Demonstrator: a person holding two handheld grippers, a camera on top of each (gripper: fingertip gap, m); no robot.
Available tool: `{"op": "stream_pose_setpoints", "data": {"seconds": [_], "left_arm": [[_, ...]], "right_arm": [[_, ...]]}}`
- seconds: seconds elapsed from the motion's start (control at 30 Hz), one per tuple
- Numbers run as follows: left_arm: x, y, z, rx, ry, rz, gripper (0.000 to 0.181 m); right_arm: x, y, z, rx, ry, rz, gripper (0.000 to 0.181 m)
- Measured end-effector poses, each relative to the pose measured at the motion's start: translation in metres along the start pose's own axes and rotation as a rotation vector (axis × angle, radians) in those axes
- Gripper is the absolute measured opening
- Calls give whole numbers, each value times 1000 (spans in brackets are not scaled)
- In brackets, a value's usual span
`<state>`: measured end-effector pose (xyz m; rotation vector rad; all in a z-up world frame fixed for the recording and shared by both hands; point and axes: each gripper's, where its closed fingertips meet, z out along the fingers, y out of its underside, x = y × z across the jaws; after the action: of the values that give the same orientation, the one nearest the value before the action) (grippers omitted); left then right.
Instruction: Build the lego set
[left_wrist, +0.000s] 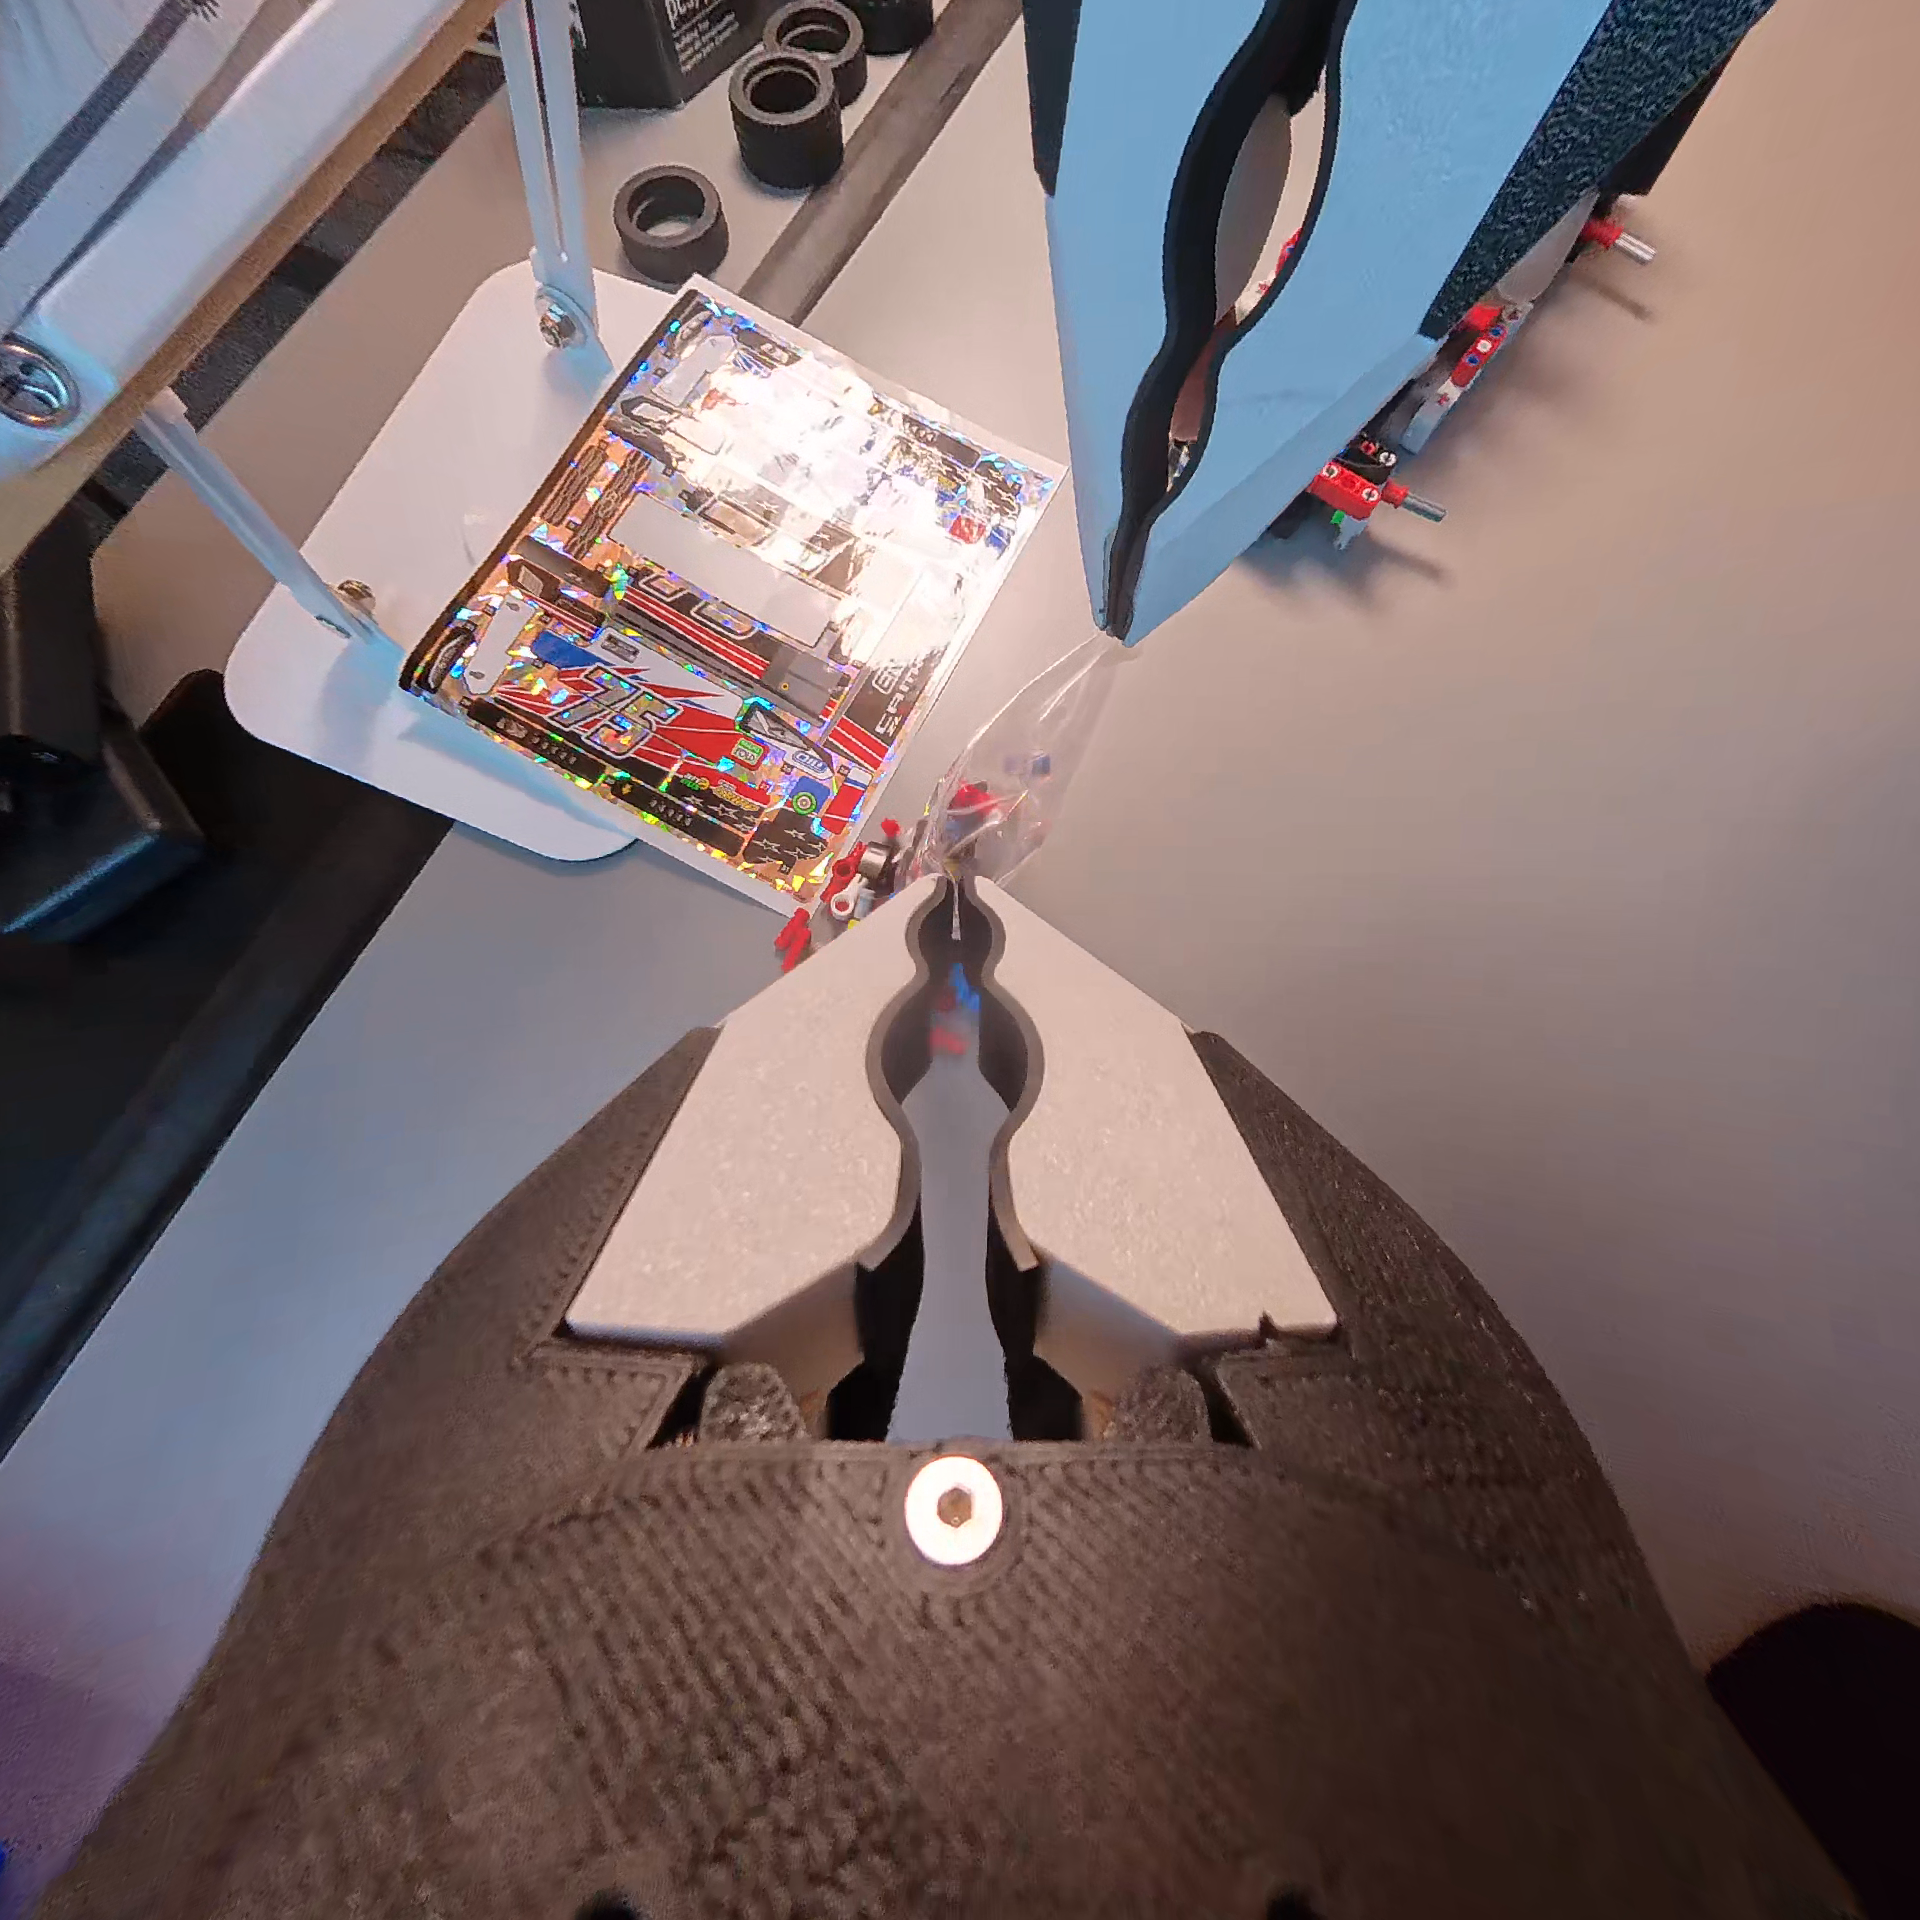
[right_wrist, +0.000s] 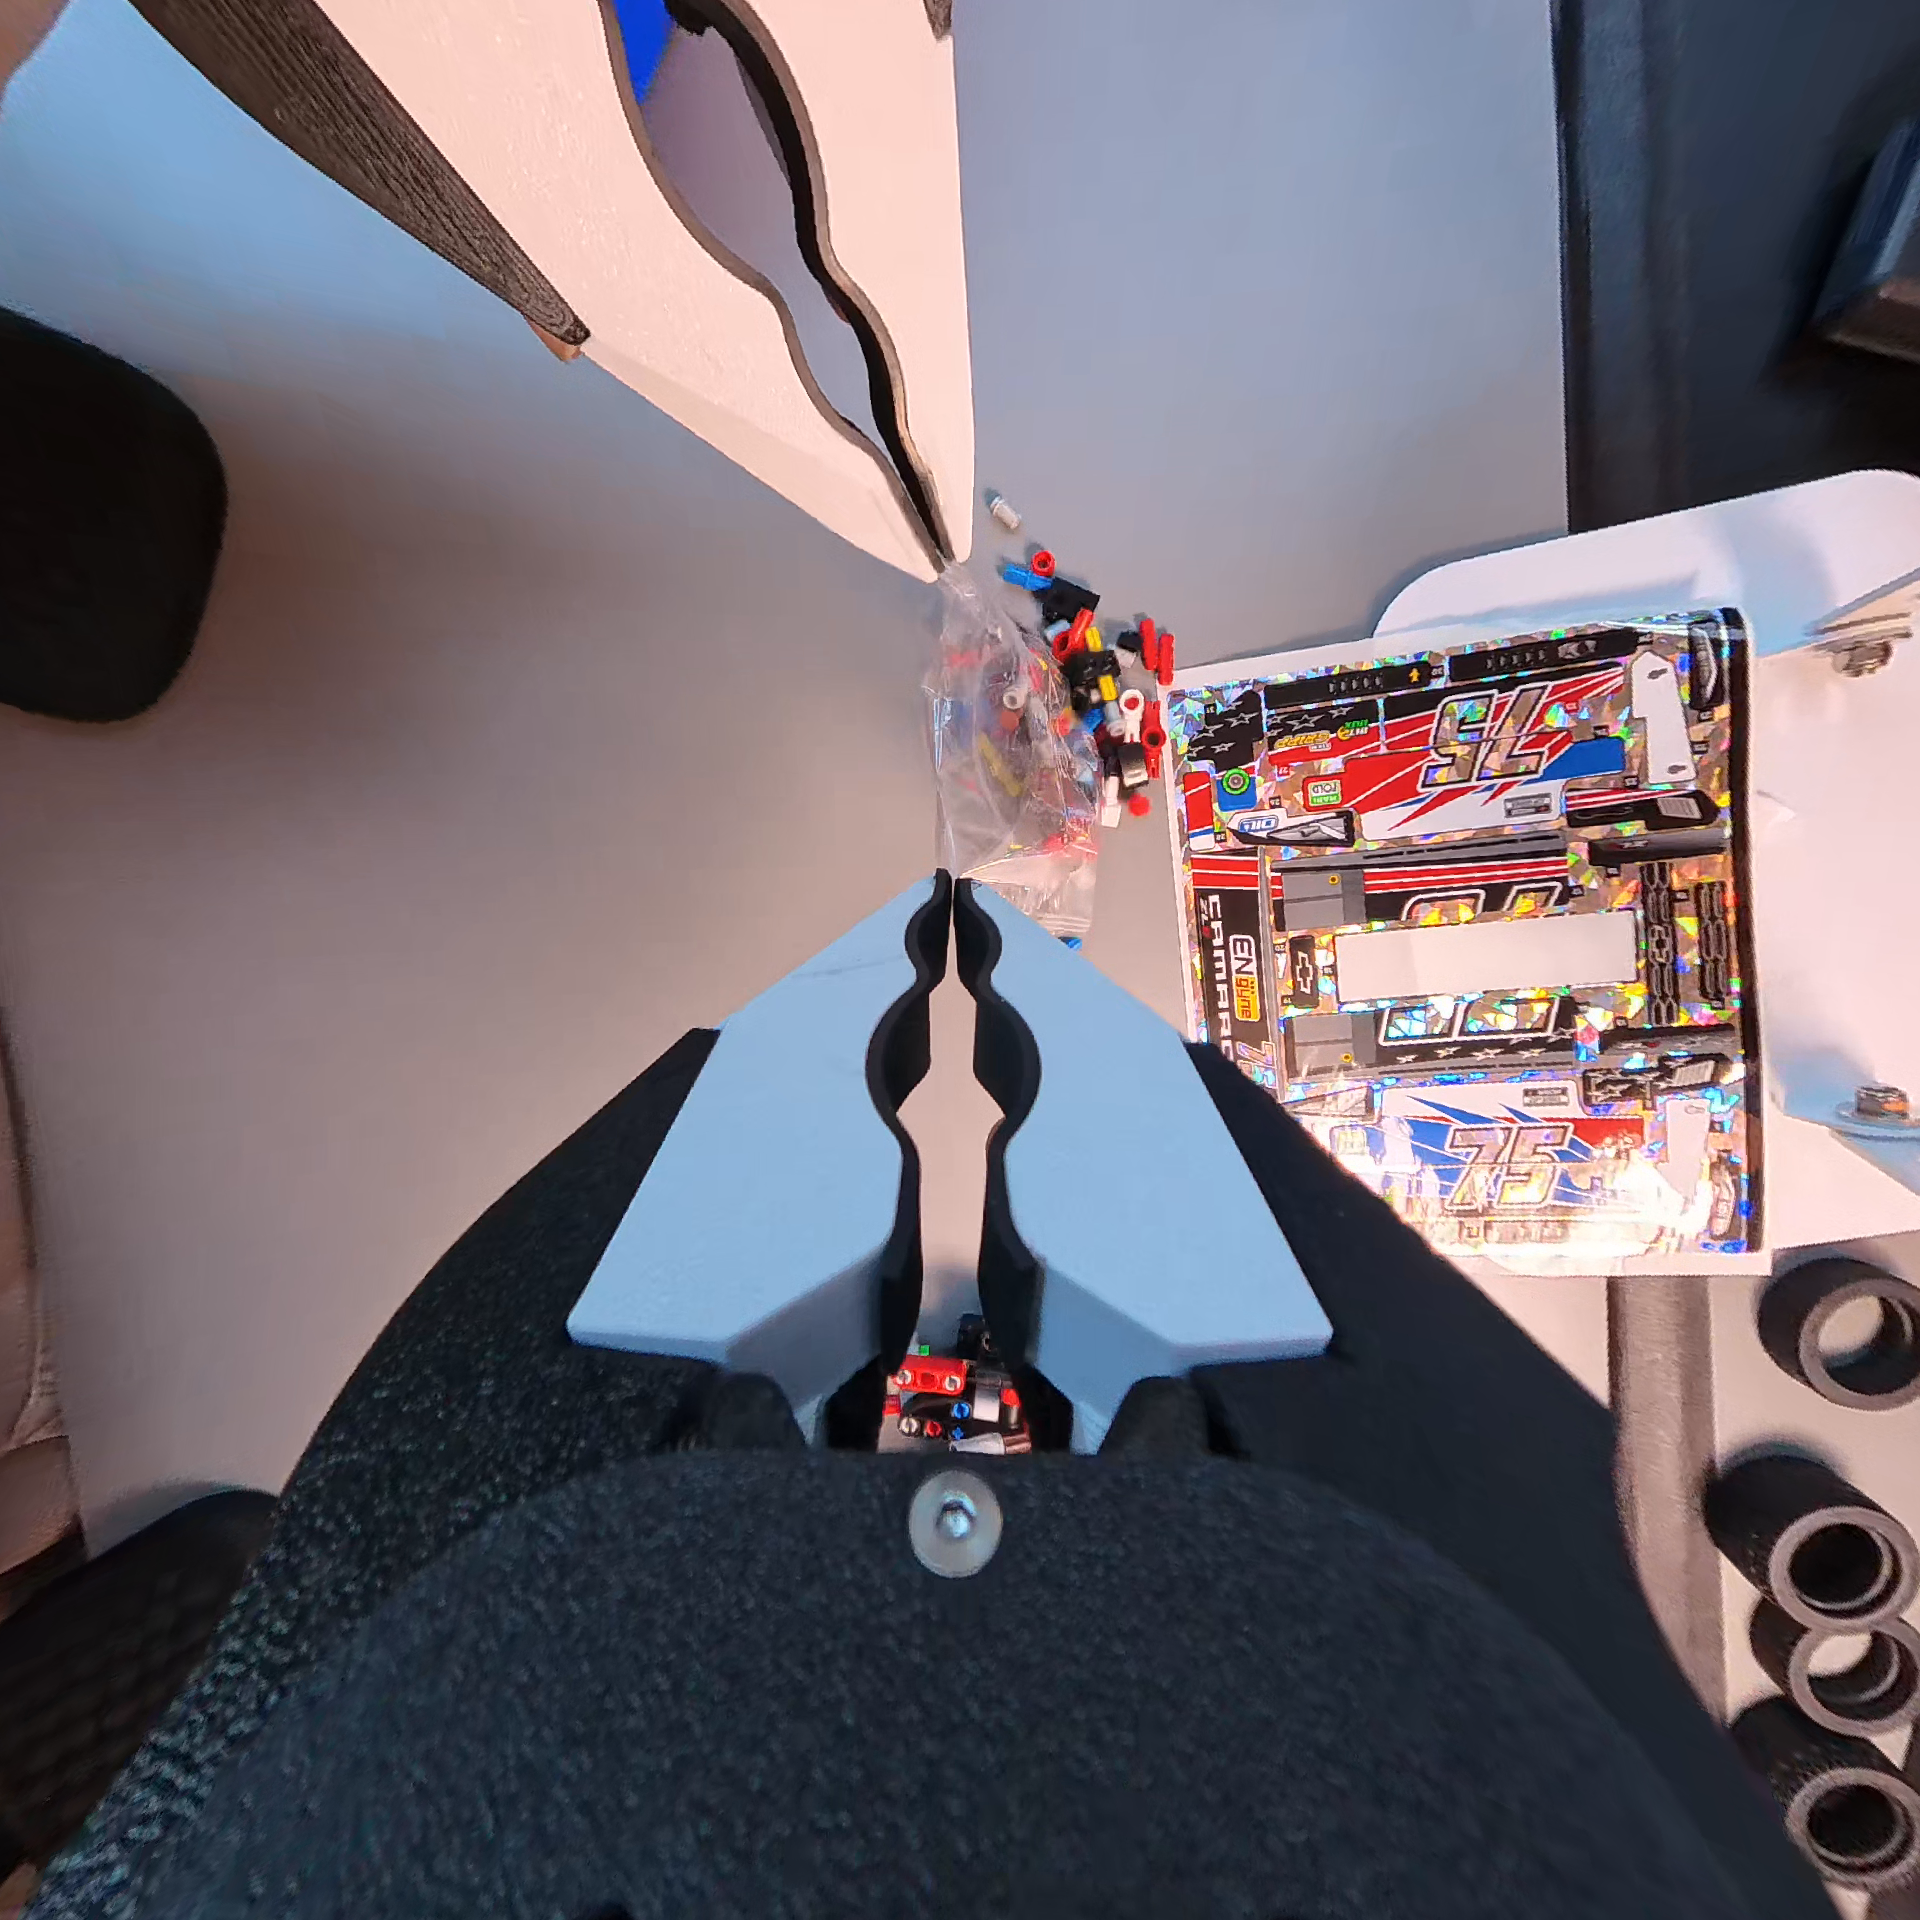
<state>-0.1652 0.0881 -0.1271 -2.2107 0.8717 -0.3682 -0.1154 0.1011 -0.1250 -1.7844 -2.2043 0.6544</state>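
Observation:
A small clear plastic bag (left_wrist: 1003, 764) with a few small Lego parts in it is stretched between both grippers above the grey table. My left gripper (left_wrist: 951, 885) is shut on one end of it. My right gripper (left_wrist: 1117, 629) comes in from above and is shut on the other end. In the right wrist view the bag (right_wrist: 997, 748) hangs between my right gripper (right_wrist: 954, 883) and my left gripper (right_wrist: 943, 561). A pile of loose red, black, blue and white parts (right_wrist: 1112, 675) lies on the table next to the bag.
A shiny sticker sheet (right_wrist: 1455, 914) lies partly on a white stand base (right_wrist: 1829, 935) beside the pile. Several black tyres (right_wrist: 1839, 1558) lie beyond it. A partly built red and grey model (left_wrist: 1455, 416) stands behind my right gripper. Spacing between my two grippers at the tips: around 6 cm.

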Motion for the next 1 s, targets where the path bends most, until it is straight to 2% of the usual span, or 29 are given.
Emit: {"op": "stream_pose_setpoints", "data": {"seconds": [0.4, 0.7, 1.0], "left_arm": [[-3, -12, -5, -80, 78, 3, 0], [-6, -15, -3, -128, 203, -64, 0], [-4, -21, 4, -145, 172, -10, 0]], "right_arm": [[3, -4, -11, 15, -67, 38, 0], [11, -5, -14, 6, -98, 76, 0], [27, 9, 1, -24, -67, 108, 0]]}}
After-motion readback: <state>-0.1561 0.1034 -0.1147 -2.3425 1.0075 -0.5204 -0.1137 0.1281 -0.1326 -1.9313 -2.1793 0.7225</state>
